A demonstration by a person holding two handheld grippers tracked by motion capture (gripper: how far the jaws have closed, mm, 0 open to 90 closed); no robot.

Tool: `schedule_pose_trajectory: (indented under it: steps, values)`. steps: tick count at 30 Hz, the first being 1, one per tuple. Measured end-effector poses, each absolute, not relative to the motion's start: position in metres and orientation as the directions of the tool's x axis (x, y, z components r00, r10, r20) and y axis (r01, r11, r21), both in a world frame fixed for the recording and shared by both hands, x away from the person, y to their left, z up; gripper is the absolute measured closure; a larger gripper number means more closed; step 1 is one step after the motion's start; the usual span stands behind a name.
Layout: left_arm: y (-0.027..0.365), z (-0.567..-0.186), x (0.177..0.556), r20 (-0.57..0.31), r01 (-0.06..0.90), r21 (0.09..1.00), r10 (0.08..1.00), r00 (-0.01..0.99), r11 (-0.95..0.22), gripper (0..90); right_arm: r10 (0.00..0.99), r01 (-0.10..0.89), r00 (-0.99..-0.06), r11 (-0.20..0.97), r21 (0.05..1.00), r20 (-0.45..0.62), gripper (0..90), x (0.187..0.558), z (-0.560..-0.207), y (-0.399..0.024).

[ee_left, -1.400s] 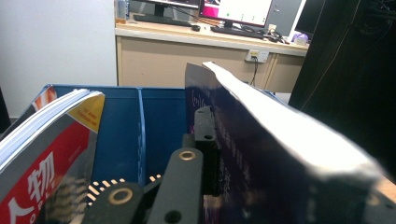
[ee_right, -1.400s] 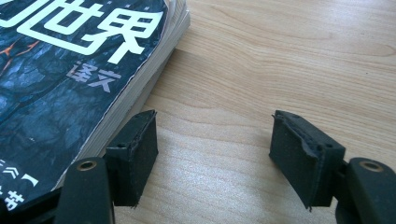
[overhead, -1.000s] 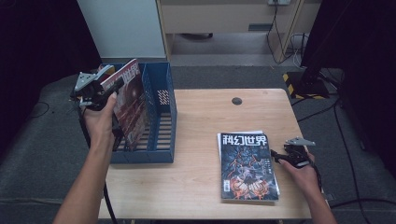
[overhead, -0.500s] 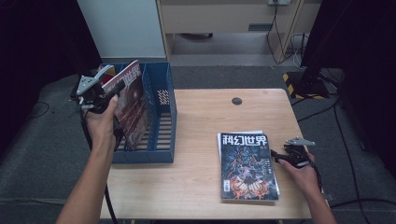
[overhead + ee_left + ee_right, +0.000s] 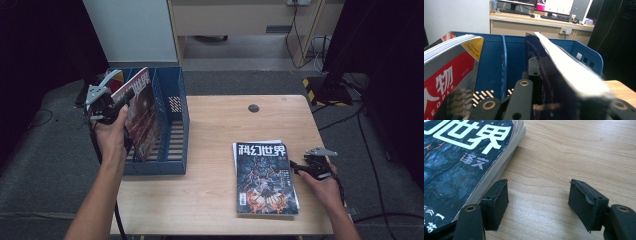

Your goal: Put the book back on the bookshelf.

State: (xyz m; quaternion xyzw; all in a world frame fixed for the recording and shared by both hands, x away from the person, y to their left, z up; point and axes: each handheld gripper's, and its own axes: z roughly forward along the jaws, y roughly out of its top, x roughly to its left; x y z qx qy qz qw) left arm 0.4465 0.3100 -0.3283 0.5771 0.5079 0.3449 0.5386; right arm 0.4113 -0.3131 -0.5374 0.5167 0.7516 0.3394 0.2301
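Observation:
My left gripper (image 5: 107, 102) is shut on the edge of a dark-covered magazine (image 5: 142, 117), holding it tilted in the left section of the blue file rack (image 5: 172, 130). In the left gripper view the held magazine (image 5: 564, 82) rises between the jaws over the rack's divider (image 5: 504, 65). A red "People" magazine (image 5: 446, 72) leans at the left. My right gripper (image 5: 300, 167) rests open on the table beside the right edge of a stack of magazines (image 5: 264, 177). The right gripper view has its jaws (image 5: 537, 202) apart with bare wood between them and the stack (image 5: 461, 157) just to the left.
The wooden table (image 5: 220, 130) has a round black cable hole (image 5: 253, 108) near its far edge. The rack stands at the table's left edge. Beyond the table are a desk with cables on the floor and a black stand at the right.
The left hand with the magazine has eased slightly down and right toward the rack. The right hand has stayed still.

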Motion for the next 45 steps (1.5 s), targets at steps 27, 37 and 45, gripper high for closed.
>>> schedule_pose_trajectory:
  steps: [27, 37, 45]
  values:
    - [0.307, -0.349, 0.451, -0.171, 0.228, 0.967, 0.951, 0.258, 0.112, 83.2, 0.934, 0.622, -0.358, 0.233, 0.748, 0.007, 32.1, 0.411, -0.537, -0.313]
    - [0.312, -0.355, 0.449, -0.187, 0.251, 0.96, 0.951, 0.247, 0.124, 83.3, 0.934, 0.62, -0.358, 0.234, 0.748, 0.004, 32.1, 0.412, -0.537, -0.313]
    - [0.315, -0.354, 0.444, -0.166, 0.283, 0.955, 0.953, 0.252, 0.092, 83.2, 0.933, 0.621, -0.359, 0.235, 0.748, 0.004, 32.2, 0.411, -0.537, -0.313]
